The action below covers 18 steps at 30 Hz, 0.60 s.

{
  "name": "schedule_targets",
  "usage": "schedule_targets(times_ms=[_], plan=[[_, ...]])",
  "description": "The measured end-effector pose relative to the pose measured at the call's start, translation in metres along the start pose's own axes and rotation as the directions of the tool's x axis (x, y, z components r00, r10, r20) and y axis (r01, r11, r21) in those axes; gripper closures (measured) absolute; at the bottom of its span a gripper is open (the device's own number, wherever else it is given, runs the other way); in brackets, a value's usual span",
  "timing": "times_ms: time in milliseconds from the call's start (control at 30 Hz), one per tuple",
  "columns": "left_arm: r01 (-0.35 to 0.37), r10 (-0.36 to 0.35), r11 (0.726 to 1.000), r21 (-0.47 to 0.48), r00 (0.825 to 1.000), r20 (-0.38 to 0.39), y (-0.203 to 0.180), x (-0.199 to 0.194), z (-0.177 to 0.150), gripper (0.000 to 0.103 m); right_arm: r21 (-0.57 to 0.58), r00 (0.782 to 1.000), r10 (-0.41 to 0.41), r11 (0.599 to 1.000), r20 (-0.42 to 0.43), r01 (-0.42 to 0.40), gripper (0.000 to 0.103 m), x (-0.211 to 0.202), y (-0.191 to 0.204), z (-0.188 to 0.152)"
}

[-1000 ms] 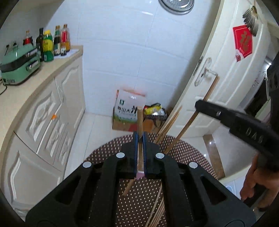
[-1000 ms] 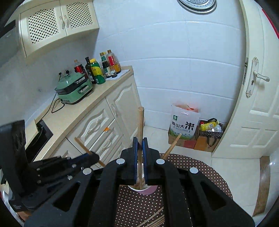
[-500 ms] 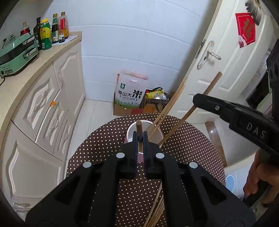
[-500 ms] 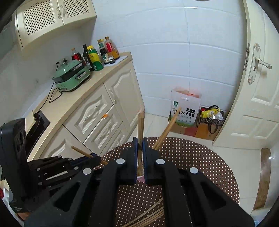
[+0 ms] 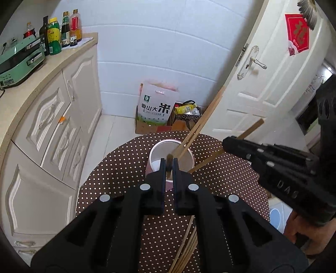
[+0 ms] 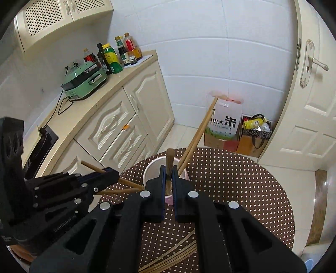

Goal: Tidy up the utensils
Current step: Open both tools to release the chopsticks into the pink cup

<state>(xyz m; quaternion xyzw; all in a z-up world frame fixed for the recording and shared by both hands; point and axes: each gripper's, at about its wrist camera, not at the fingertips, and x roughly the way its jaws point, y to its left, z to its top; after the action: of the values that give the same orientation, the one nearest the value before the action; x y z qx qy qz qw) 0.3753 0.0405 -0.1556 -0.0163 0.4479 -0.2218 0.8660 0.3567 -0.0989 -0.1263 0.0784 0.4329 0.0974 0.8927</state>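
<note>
Two chopsticks [image 5: 198,126] leaning on cup rim [image 5: 166,142]

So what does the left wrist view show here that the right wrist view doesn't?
Only the left wrist view shows the red paper decoration on the door, and the person's hand under the right claw.

Only the right wrist view shows the lattice-door upper cabinet, the black cooktop set in the counter, and the left claw from the side.

Both show the white cup on the dotted table mat with chopsticks leaning in it, each claw shut on one chopstick, loose chopsticks in front, the green cooker, bottles and rice bag.
</note>
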Motion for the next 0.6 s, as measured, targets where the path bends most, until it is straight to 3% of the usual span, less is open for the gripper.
schedule_targets(times_ms=[100,167,233,267,500,600], plan=[[-0.003,0.003,1.0,-0.002,1.0,-0.009,0.0,0.001,0.001,0.095,0.01,1.0,0.005,1.0,-0.017,-0.005,0.099,0.004,-0.002,-0.004],[-0.012,0.012,1.0,0.0,1.0,-0.016,0.0,0.003,0.001,0.086,0.017,0.999,0.016,1.0,-0.031,-0.016,0.099,0.007,-0.002,-0.006],[-0.023,0.023,1.0,0.002,1.0,-0.014,-0.003,0.002,0.001,0.056,0.029,0.999,0.022,0.999,-0.036,-0.021,0.097,0.009,-0.002,-0.007],[-0.026,0.026,1.0,0.003,1.0,-0.003,-0.003,0.001,0.001,0.052,0.034,0.999,0.023,0.999,-0.035,-0.022,0.096,0.009,-0.002,-0.008],[-0.036,0.036,0.999,0.0,0.999,0.006,-0.001,-0.004,-0.002,0.051,0.066,0.999,0.026,0.998,-0.032,-0.024,0.094,0.004,-0.006,-0.009],[-0.036,0.037,0.999,-0.014,0.999,0.021,0.001,-0.01,-0.004,0.047,0.085,0.999,0.026,0.996,-0.03,-0.023,0.085,0.0,-0.009,-0.011]])
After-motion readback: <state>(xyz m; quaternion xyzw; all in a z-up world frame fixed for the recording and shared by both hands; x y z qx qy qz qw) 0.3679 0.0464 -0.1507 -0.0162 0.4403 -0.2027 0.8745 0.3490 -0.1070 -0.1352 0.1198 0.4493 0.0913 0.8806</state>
